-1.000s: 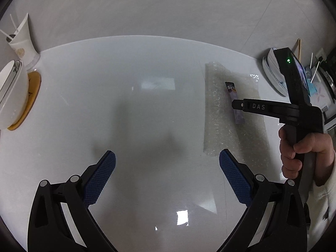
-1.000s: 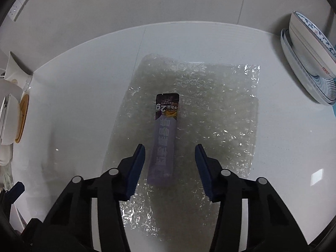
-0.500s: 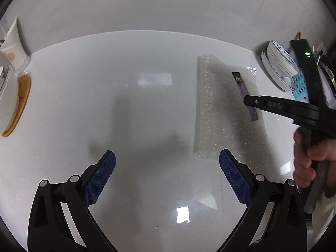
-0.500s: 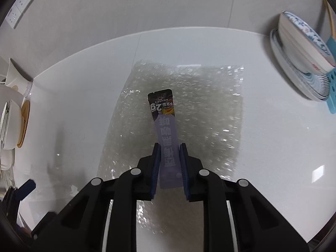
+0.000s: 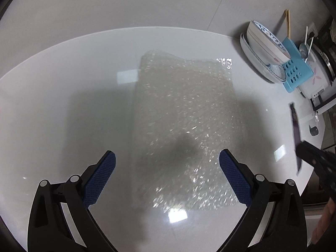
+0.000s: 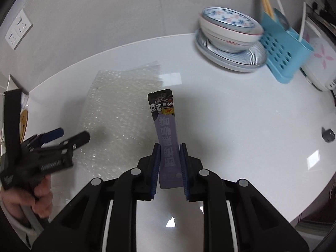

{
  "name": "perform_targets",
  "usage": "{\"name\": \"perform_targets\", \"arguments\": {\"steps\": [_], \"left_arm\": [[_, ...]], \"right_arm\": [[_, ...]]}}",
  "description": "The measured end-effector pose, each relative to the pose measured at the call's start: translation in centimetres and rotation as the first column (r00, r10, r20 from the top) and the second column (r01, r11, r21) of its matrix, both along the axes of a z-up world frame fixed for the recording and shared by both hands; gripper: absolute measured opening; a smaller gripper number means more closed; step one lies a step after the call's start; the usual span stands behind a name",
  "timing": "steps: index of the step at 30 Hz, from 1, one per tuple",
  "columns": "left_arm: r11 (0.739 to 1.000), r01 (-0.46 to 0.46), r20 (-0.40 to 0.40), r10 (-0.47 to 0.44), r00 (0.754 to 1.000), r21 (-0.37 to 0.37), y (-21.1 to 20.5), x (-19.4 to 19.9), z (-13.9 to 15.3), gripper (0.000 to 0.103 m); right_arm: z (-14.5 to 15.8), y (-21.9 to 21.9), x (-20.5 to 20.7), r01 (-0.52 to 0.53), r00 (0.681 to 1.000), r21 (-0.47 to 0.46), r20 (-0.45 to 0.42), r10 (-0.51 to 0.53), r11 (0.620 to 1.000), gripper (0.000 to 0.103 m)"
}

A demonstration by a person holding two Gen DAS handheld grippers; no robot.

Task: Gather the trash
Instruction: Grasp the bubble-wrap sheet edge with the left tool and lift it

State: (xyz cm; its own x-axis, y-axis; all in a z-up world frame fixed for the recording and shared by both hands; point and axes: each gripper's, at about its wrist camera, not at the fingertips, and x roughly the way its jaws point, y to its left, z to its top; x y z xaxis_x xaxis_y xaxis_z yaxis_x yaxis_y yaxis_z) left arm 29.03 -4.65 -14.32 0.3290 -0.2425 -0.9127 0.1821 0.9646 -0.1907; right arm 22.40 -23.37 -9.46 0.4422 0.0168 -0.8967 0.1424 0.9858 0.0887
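Note:
My right gripper is shut on a long purple sachet wrapper, held above the white table, its black printed end pointing away from me. The same wrapper shows edge-on at the far right of the left wrist view, in the right gripper. A sheet of clear bubble wrap lies flat on the table. My left gripper hovers open over its near end, blue pads wide apart, nothing between them. In the right wrist view the bubble wrap lies left of the wrapper, with the left gripper over its near left part.
A patterned bowl stacked on plates stands at the back right, beside a blue utensil holder with chopsticks and a white appliance. A small dark object lies near the table's right edge. A wall socket is at the left.
The right gripper closed on the purple wrapper and lifted it off the bubble wrap, moving right. The left gripper moved right, from bare table to over the bubble wrap, staying open.

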Motion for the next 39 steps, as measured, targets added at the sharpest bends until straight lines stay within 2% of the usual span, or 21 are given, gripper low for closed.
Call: {"name": "perform_targets", "arguments": {"steps": [4, 9, 10, 13, 15, 18, 20, 21, 23, 26, 34, 39], "left_arm": [[1.0, 0.011, -0.03, -0.01, 1.0, 0.017, -1.8, 1.3, -1.5, 0.097], [0.998, 0.014, -0.052, -0.011, 0.999, 0.059, -3.4, 1.9, -2.7, 0.097], [0.997, 0.017, -0.055, -0.013, 0.998, 0.074, -3.7, 2.0, -2.8, 0.097], [0.982, 0.039, -0.065, -0.028, 0.998, 0.184, -5.1, 1.9, -3.5, 0.094], [0.977, 0.04, -0.069, -0.026, 0.997, 0.211, -5.6, 1.8, -3.6, 0.09], [0.976, 0.029, -0.092, -0.009, 0.996, 0.214, -5.7, 1.9, -3.3, 0.077], [0.976, 0.04, -0.098, -0.02, 0.995, 0.213, -6.1, 1.9, -3.0, 0.057], [0.976, 0.045, -0.102, -0.023, 0.995, 0.215, -6.4, 1.9, -2.9, 0.052], [0.975, 0.046, -0.107, -0.024, 0.994, 0.216, -6.5, 2.0, -2.7, 0.03], [0.98, 0.019, -0.118, 0.004, 0.993, 0.197, -6.2, 2.3, -2.6, 0.012], [0.985, -0.013, -0.037, 0.02, 0.999, 0.175, -4.8, -0.6, -0.9, 0.01], [0.994, -0.014, 0.005, 0.013, 1.0, 0.113, -4.2, -3.5, 0.7, 0.01]], "right_arm": [[0.3, -2.0, -2.2, 0.031, 1.0, 0.001, -0.002, -0.031, 1.0, 0.018], [0.2, -3.2, -3.0, 0.05, 0.999, 0.004, -0.002, -0.05, 0.999, 0.018], [0.3, -3.3, -3.3, 0.053, 0.999, 0.005, -0.002, -0.053, 0.999, 0.018], [0.7, -3.4, -4.2, 0.056, 0.998, 0.007, 0.004, -0.056, 0.998, 0.018], [0.9, -3.6, -4.4, 0.054, 0.998, 0.009, 0.01, -0.054, 0.998, 0.018], [1.2, -3.7, -4.5, 0.051, 0.999, 0.016, 0.017, -0.051, 0.999, 0.018], [1.3, -3.8, -4.5, 0.048, 0.999, 0.021, 0.021, -0.048, 0.999, 0.018], [1.4, -3.7, -4.5, 0.045, 0.999, 0.026, 0.024, -0.046, 0.999, 0.018], [1.4, -3.7, -4.4, 0.041, 0.999, 0.032, 0.027, -0.042, 0.999, 0.018], [1.4, -3.5, -4.5, 0.034, 0.999, 0.043, 0.029, -0.035, 0.999, 0.018], [1.9, -3.4, -4.9, 0.02, 0.998, 0.067, 0.055, -0.024, 0.998, 0.018], [2.2, -3.3, -5.4, 0.012, 0.998, 0.073, 0.067, -0.017, 0.997, 0.018]]}}
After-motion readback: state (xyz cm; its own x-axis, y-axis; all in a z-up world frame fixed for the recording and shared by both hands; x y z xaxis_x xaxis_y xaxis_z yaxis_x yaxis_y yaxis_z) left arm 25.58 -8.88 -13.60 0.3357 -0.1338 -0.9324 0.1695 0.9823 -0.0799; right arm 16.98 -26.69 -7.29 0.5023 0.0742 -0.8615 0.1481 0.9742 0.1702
